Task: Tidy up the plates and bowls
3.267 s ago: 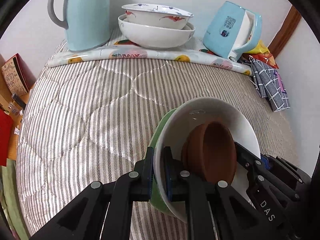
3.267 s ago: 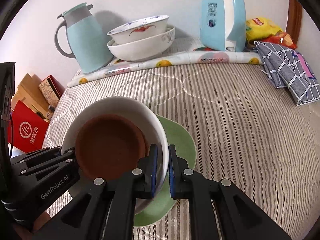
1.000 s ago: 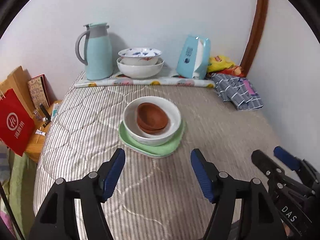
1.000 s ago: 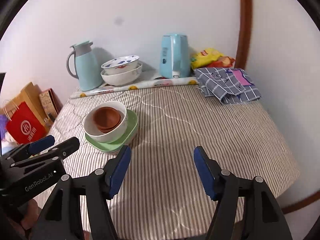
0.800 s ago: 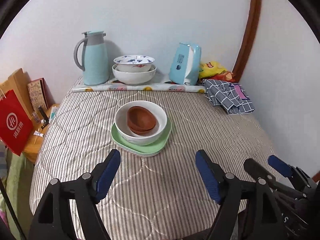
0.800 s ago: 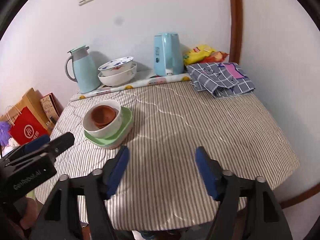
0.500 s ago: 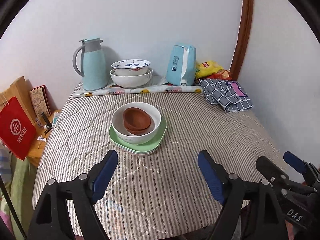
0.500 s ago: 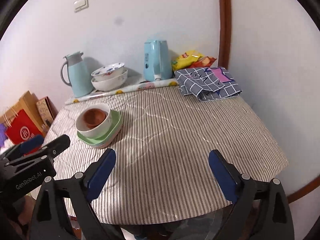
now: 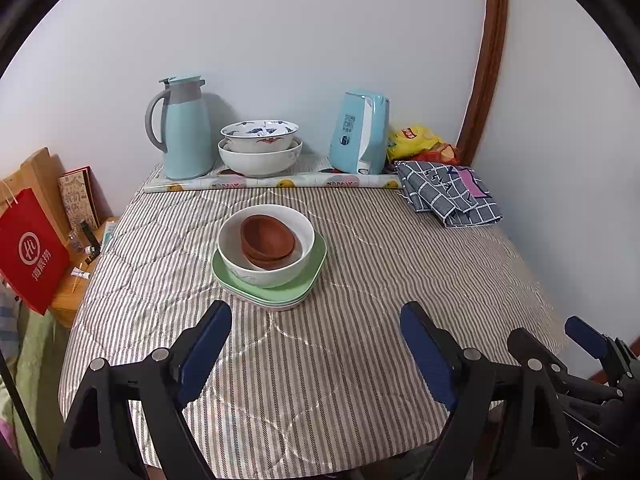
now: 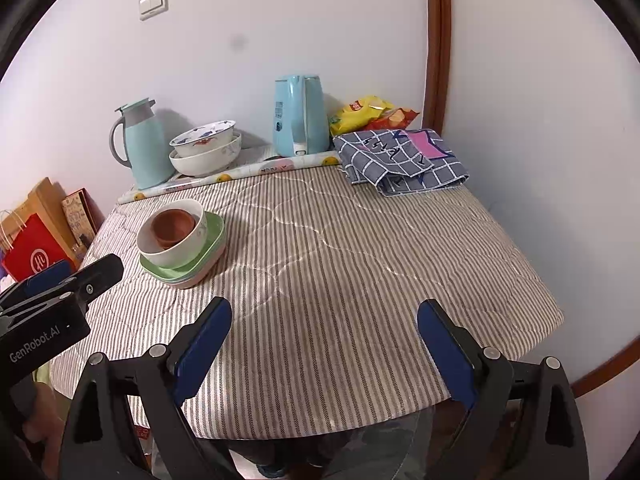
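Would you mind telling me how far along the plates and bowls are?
Done: brown bowls nest in the white bowl, on the green plates. In hand: nothing; the left hand-held gripper is opening, the right hand-held gripper is open. Possibly left: the two bowls at the wall.

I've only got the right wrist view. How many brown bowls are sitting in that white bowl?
Observer: Two. The left wrist view shows two brown bowls nested and leaning inside the white bowl.
Operator: Is the left gripper holding anything? I only see it side-on.
Observer: No. Its jaws are opening, with only the striped cloth showing between them.
Operator: What sits between the red bag and the table?
Observer: A low wooden stand with a few small items on it.
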`<state>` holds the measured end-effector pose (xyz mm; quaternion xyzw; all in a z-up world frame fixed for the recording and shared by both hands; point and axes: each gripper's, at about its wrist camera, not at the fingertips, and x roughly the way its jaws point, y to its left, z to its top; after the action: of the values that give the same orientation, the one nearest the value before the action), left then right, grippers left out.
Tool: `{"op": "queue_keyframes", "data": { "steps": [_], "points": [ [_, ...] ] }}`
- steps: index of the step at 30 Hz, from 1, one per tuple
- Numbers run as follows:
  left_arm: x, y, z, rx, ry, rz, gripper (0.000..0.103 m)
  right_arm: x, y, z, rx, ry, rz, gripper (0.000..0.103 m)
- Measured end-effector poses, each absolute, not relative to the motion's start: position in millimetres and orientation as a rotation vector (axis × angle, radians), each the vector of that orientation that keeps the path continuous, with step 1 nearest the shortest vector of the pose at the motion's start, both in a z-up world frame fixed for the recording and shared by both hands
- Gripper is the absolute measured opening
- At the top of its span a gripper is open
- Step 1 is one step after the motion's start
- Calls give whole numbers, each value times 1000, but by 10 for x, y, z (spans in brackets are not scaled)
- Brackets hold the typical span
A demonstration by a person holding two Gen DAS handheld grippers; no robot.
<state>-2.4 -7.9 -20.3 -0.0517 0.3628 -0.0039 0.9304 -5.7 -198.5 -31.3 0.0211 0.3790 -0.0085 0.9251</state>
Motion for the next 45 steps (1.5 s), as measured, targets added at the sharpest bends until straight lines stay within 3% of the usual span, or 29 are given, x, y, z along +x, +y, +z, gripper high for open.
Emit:
{"op": "queue_keyframes", "data": {
  "steps": [45],
  "points": [
    [-66,-86,-244,-107,752,-4,86,-132,-1938,-250,46,760,-18,93]
  ]
}}
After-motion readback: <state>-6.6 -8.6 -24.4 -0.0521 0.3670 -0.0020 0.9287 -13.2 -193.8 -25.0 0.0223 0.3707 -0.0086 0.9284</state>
